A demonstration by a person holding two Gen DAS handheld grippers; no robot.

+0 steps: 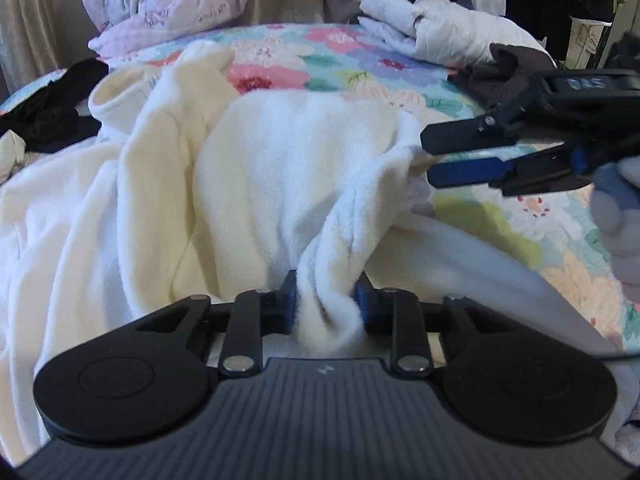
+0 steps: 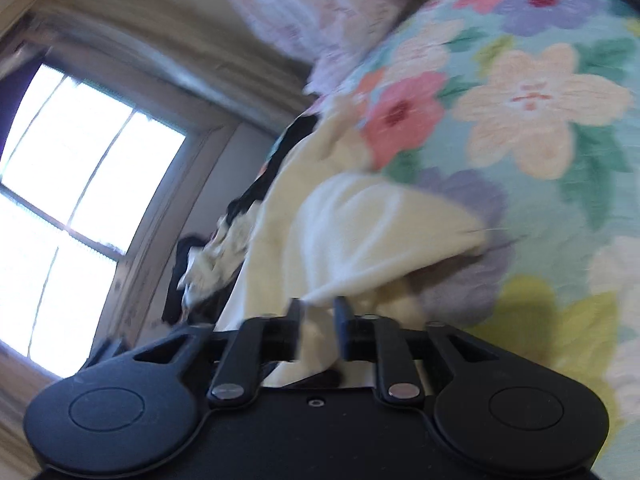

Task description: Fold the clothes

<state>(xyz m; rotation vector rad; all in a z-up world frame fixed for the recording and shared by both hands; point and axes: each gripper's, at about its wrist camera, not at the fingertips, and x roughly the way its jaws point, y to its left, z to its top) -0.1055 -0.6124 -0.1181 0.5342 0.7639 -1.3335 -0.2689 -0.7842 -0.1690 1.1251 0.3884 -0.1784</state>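
A cream fleece garment (image 1: 288,152) lies rumpled across a floral bedspread (image 1: 320,60). In the left wrist view my left gripper (image 1: 326,304) is shut on a bunched fold of its near edge. My right gripper (image 1: 426,154) reaches in from the right, held by a gloved hand (image 1: 616,208), its fingertips at the garment's right edge. The tilted, blurred right wrist view shows cream fleece (image 2: 360,232) pinched between the fingers of the right gripper (image 2: 318,312). The stretch between the two grips is lifted slightly off the bed.
Folded white laundry (image 1: 432,28) and a dark brown garment (image 1: 496,76) lie at the back right. A black garment (image 1: 52,104) sits at the left, a pale quilt (image 1: 180,0) behind. A bright window (image 2: 72,200) faces the bed (image 2: 540,120).
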